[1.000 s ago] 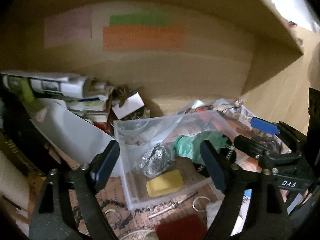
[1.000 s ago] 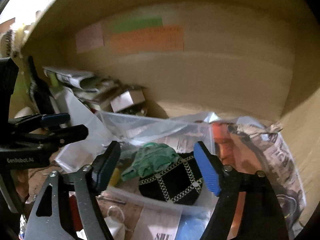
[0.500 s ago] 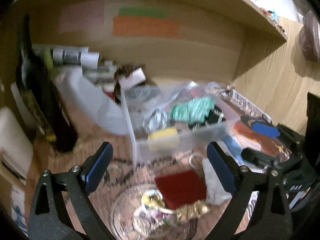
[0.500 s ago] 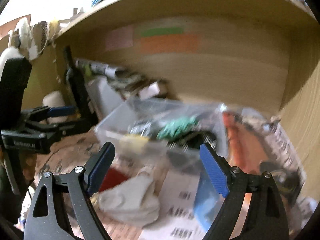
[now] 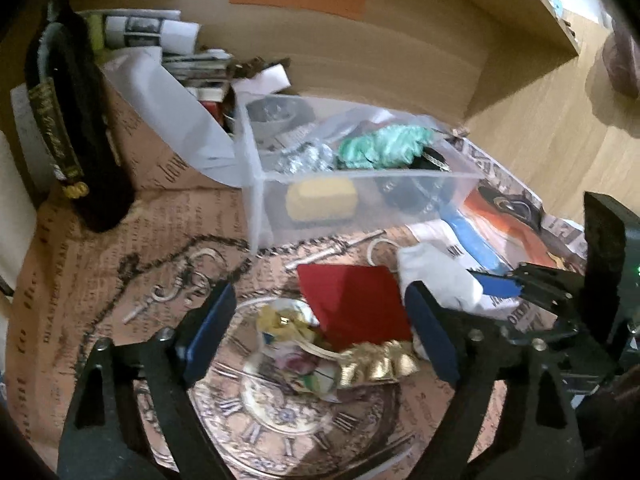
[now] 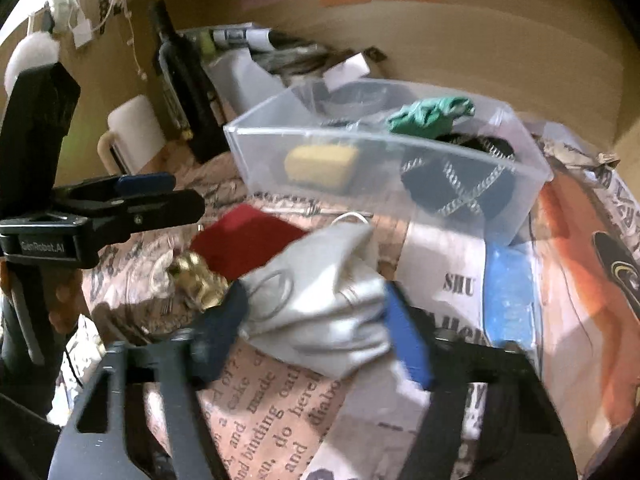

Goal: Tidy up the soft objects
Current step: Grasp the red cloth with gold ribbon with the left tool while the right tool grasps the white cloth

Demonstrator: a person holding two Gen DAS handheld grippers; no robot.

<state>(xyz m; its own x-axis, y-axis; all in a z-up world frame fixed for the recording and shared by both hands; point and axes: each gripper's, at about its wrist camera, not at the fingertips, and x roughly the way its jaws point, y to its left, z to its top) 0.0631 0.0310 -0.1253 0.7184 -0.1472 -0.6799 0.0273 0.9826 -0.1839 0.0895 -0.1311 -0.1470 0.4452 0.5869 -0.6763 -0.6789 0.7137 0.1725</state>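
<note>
1. White cloth [image 6: 320,312] between the right jaws.
2. Red cloth [image 5: 352,300] and gold bundle [image 5: 376,364] between the left jaws.
3. Beyond both: yellow sponge [image 6: 320,164], green cloth [image 6: 430,114].

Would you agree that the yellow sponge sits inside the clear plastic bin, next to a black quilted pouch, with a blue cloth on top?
Almost: the cloth on top is green, not blue, as the right wrist view shows. The yellow sponge does sit inside the clear bin, next to the black quilted pouch.
</note>
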